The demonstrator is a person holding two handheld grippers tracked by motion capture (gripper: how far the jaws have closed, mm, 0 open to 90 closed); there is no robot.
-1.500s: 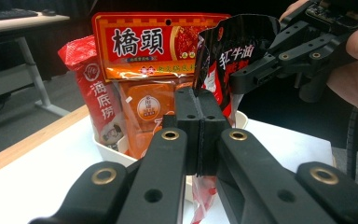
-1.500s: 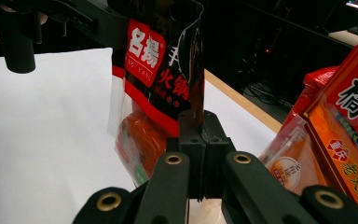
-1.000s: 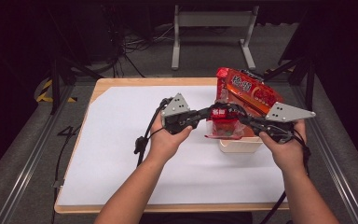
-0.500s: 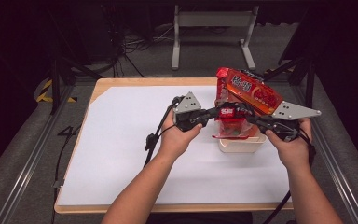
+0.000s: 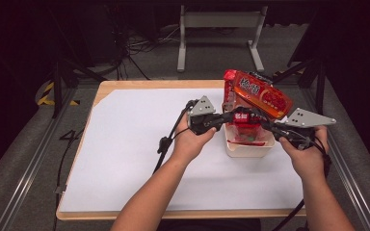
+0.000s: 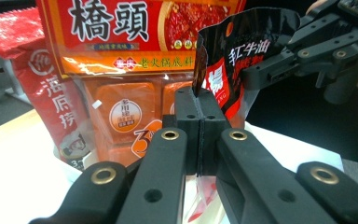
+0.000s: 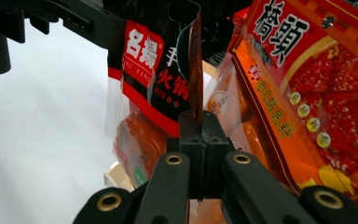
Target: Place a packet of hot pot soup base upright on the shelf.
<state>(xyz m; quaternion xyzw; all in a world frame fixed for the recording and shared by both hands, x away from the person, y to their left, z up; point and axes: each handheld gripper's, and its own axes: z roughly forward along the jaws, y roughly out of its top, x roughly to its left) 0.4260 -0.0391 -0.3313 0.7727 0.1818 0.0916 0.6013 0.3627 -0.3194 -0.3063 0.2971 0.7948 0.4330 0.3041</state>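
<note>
Nearest the camera in the high view, two forearms enter from the bottom edge, and each hand carries a gripper toward right of centre. Left gripper (image 5: 229, 117) has its jaws fully closed on one edge of a small black-and-red sachet (image 5: 243, 119); in the left gripper view the pads meet with the film pinched between them. Right gripper (image 5: 266, 124) is likewise clamped flat on the opposite edge (the right gripper view shows a thin fold of film rising from between its pads). The sachet hangs between the two, just above a white tub (image 5: 231, 147) at right of centre on the white sheet (image 5: 125, 144). Judgement: this looks like a tear or pull-apart, with both grips on thin margins. Risks: film slipping out of one pair of pads if the pull is uneven; a sudden rip spilling paste outside the tub, since the sachet sits near its far rim; the tub shifting or tipping if the sachet drags on it. Tub contents: red packaging visible inside, details unclear. Behind it, upper right of centre, a large orange-red seasoning pack (image 5: 262, 94) leans over the tub with a narrower red pack (image 6: 51, 93) beside it; whether they stand inside cannot be told.
</note>
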